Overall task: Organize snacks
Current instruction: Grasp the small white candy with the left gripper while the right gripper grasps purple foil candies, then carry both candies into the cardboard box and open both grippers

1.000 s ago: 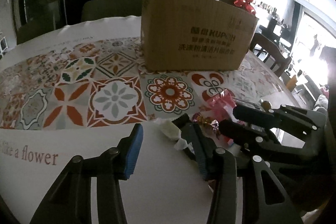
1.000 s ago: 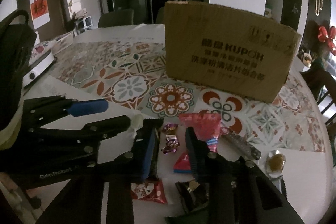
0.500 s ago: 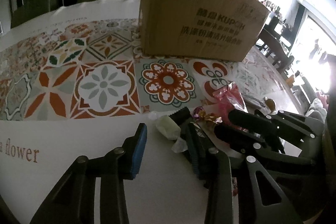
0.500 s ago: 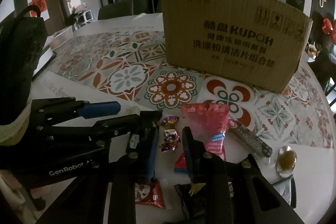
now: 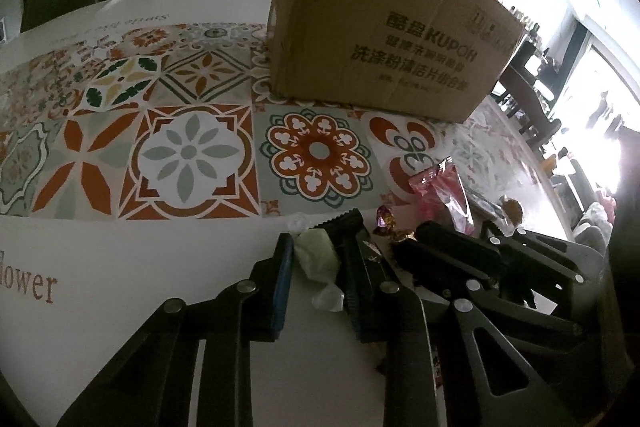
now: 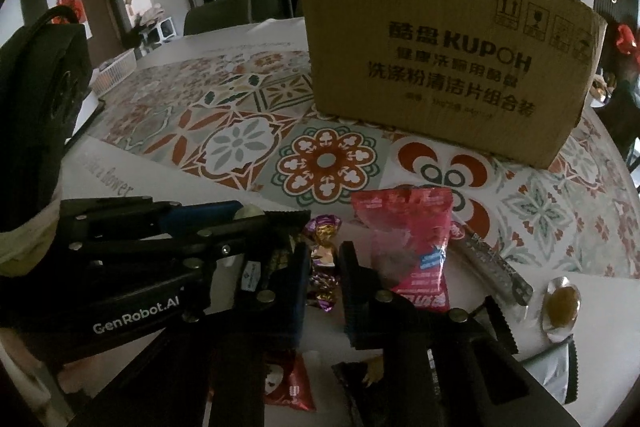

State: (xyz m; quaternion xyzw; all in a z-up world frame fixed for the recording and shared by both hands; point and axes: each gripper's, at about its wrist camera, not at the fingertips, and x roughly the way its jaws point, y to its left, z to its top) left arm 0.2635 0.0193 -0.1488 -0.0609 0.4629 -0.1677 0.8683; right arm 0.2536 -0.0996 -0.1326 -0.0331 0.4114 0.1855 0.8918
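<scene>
My left gripper [image 5: 318,263] has closed its fingers around a pale green wrapped candy [image 5: 317,258] on the white table edge. My right gripper [image 6: 324,267] stands with its fingers on either side of a purple-and-gold wrapped candy [image 6: 322,247], narrowly apart from it. A pink snack bag [image 6: 406,239] lies just right of it, also in the left wrist view [image 5: 440,195]. A brown cardboard box [image 6: 444,67] stands behind on the tiled tablecloth. The left gripper shows in the right wrist view [image 6: 256,217].
Near the right gripper lie a red packet [image 6: 286,387], a dark wrapper [image 6: 360,373], a silver stick pack [image 6: 496,263] and a clear-wrapped brown sweet [image 6: 562,301]. A black bag [image 6: 36,99] stands at the left. Chairs stand beyond the table.
The left gripper moved right and closed its fingers onto the pale green candy. The right gripper moved forward and narrowed around the purple candy.
</scene>
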